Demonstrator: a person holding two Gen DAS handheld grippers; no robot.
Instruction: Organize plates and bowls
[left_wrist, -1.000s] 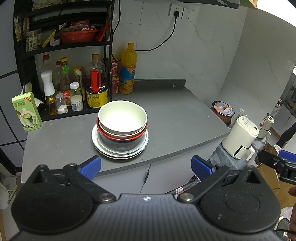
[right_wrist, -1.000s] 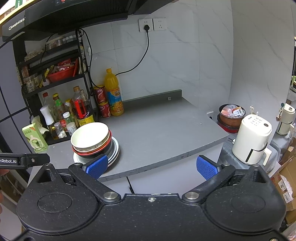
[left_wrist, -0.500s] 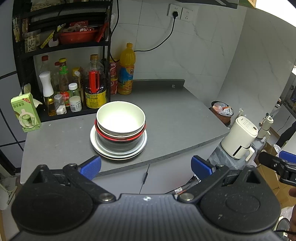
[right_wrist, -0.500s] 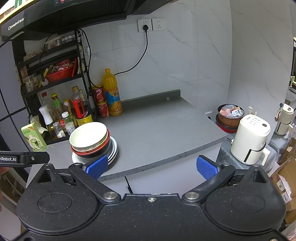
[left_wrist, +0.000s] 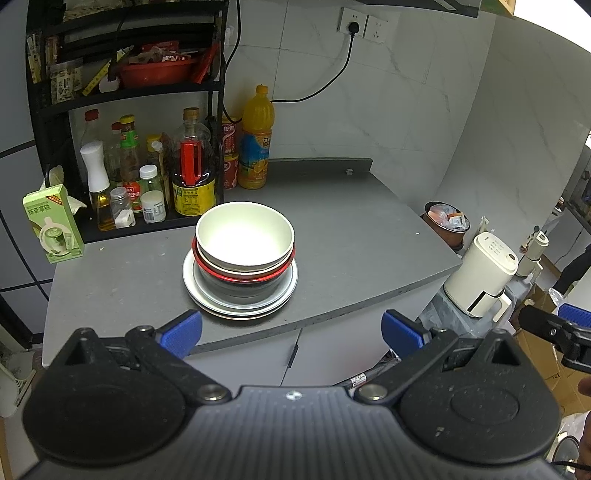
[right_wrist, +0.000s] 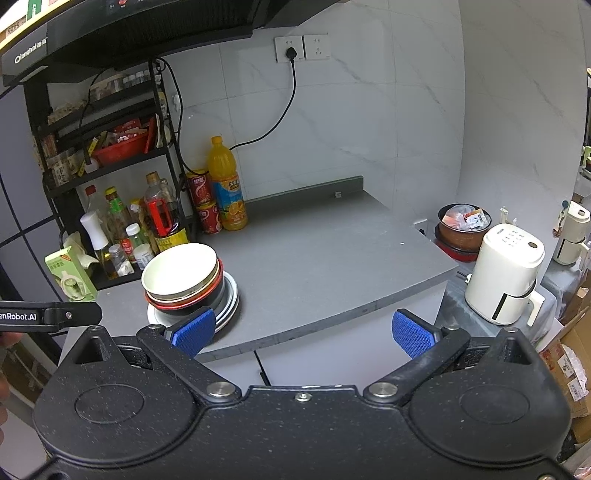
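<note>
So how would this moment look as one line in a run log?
left gripper: open, empty | right gripper: open, empty | bowls: stacked on plates | counter: both grippers short of it

The table (left_wrist: 343, 225) looked matt grey stone; the top bowl (left_wrist: 245, 236) was glossy ceramic, the plates (left_wrist: 240, 306) shiny metal; blue finger pads (right_wrist: 194, 329) were rubbery and dotted.

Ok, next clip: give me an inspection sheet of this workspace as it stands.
Surface: grey countertop, mostly bare.
Job's things: white bowl nested in red-rimmed bowl, on stacked plates.
Clutter: condiment bottles on black rack, orange drink bottle, green carton.
Grippers: left gripper and right gripper open, empty, short of the counter.
Cables: black cord from wall socket.
Surroundings: white appliance, cardboard boxes.
</note>
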